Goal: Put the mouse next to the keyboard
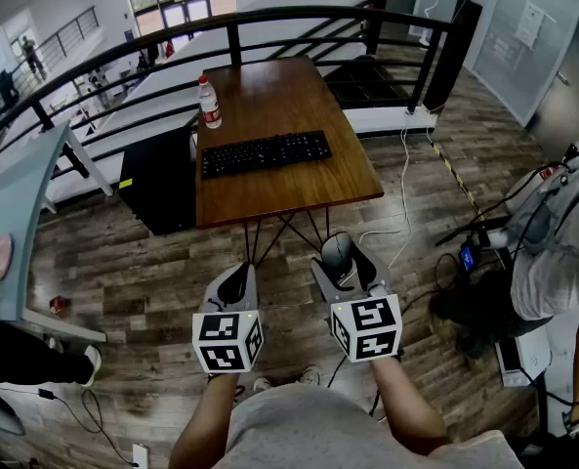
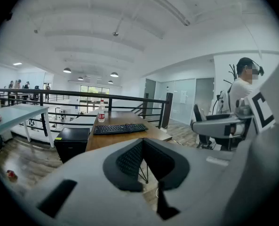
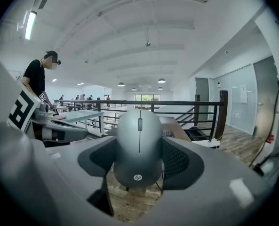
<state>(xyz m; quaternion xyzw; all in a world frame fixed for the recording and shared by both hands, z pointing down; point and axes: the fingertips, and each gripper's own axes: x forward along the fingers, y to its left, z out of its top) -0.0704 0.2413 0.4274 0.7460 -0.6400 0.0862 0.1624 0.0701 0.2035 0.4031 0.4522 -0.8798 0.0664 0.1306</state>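
My right gripper [image 1: 344,265] is shut on a grey mouse [image 1: 337,252], which stands nose-up between the jaws, well short of the table and above the wooden floor. In the right gripper view the mouse [image 3: 139,145] fills the gap between the dark pads [image 3: 177,160]. A black keyboard [image 1: 266,152] lies across the middle of the brown wooden table [image 1: 279,201] ahead. My left gripper [image 1: 233,283] hangs beside the right one, its jaws together with nothing between them. The left gripper view shows the keyboard [image 2: 120,128] beyond that gripper [image 2: 142,160].
A water bottle [image 1: 209,103] stands at the table's far left, behind the keyboard. A black cabinet [image 1: 157,189] sits left of the table, a black railing [image 1: 269,18] behind it. A person [image 1: 553,252] and cables [image 1: 406,193] are at the right. A pale table [image 1: 16,213] stands left.
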